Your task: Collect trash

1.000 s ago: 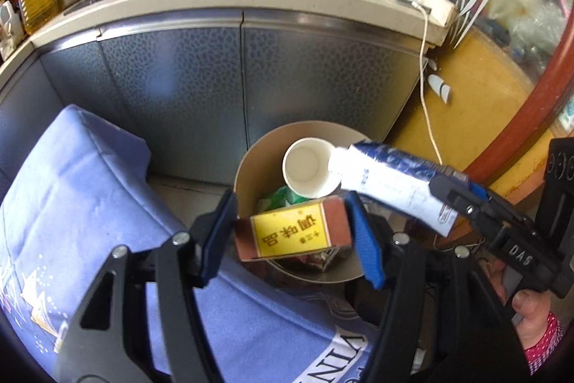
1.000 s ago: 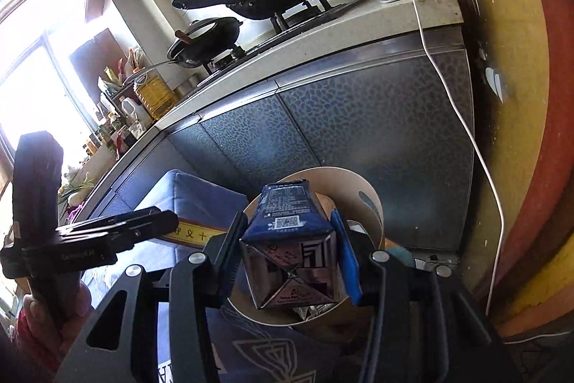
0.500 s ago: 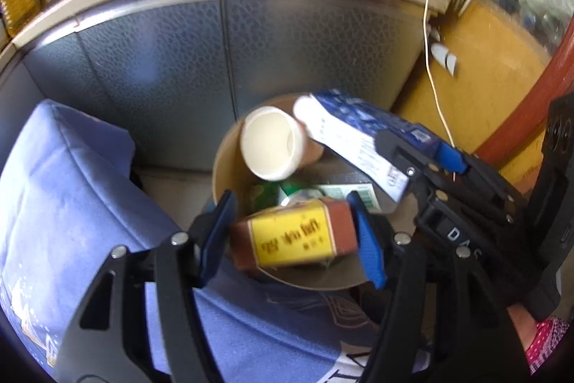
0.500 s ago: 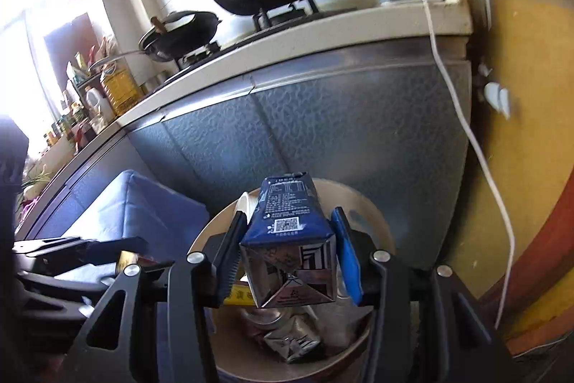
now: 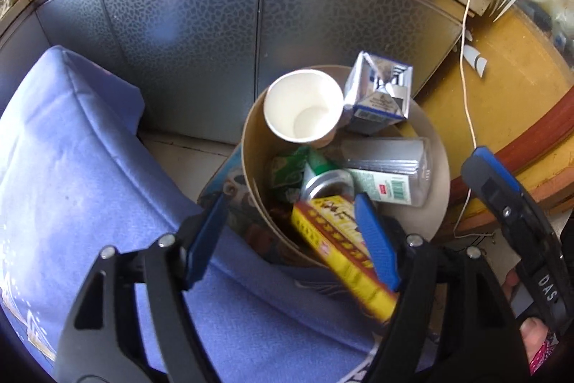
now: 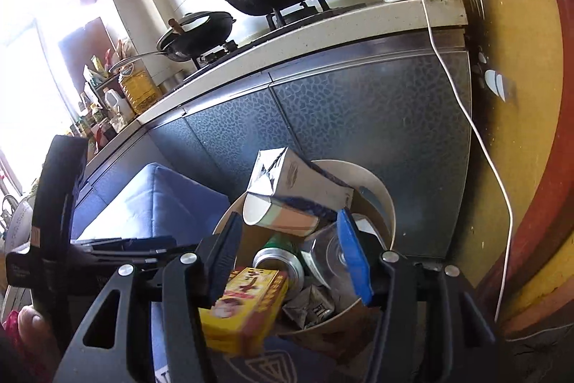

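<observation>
Both your tools, left and right, gape empty. Yellow cardboard box in round tan bin: light, crushable; grip its flat sides.

White letters reading "DAS" run down the black body of the right gripper, seen from the left wrist. The yellow box carries red Chinese characters, too blurred and tilted to read. A barcode sits on the white label of the clear plastic box; its digits are too small to read.
</observation>
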`<state>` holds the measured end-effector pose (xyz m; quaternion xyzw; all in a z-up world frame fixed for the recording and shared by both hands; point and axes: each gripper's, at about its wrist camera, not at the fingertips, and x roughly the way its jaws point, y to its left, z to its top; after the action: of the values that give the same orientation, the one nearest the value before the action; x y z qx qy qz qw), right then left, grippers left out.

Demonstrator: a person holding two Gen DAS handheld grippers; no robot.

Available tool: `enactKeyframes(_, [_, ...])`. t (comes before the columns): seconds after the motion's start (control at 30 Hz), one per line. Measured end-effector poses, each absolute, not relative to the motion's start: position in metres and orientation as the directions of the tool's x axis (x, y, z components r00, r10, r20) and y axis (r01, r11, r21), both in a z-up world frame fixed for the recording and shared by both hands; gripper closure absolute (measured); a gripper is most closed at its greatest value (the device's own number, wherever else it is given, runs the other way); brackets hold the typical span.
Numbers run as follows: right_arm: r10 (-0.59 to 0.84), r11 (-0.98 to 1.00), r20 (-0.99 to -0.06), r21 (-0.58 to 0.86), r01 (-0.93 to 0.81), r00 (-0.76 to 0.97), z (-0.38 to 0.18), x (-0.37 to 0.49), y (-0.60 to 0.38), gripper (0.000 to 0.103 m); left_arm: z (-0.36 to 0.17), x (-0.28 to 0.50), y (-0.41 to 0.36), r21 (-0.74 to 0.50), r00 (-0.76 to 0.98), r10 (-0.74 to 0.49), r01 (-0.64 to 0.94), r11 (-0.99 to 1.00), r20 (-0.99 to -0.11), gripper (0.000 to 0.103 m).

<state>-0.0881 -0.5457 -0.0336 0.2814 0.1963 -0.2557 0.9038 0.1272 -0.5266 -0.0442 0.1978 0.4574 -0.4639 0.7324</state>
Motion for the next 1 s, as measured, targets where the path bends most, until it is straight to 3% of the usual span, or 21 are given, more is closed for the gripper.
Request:
enactKeyframes(0.47, [-0.406, 0.681, -0.488, 0.403, 0.612, 0.772, -0.021, -0.141, -0.514, 0.048, -0.005, 0.096, -0.477, -0.146, 0.189, -0.585, 0.867, 0.476, -0.789, 0.033])
enactKeyframes(1.0, [-0.343, 0.712, -0.507, 0.409, 0.571, 0.791, -0.003, -0.159, -0.453, 0.048, 0.022, 0.038, -0.385, -0.015, 0.387, -0.618, 0.84, 0.543, -0.684, 0.033])
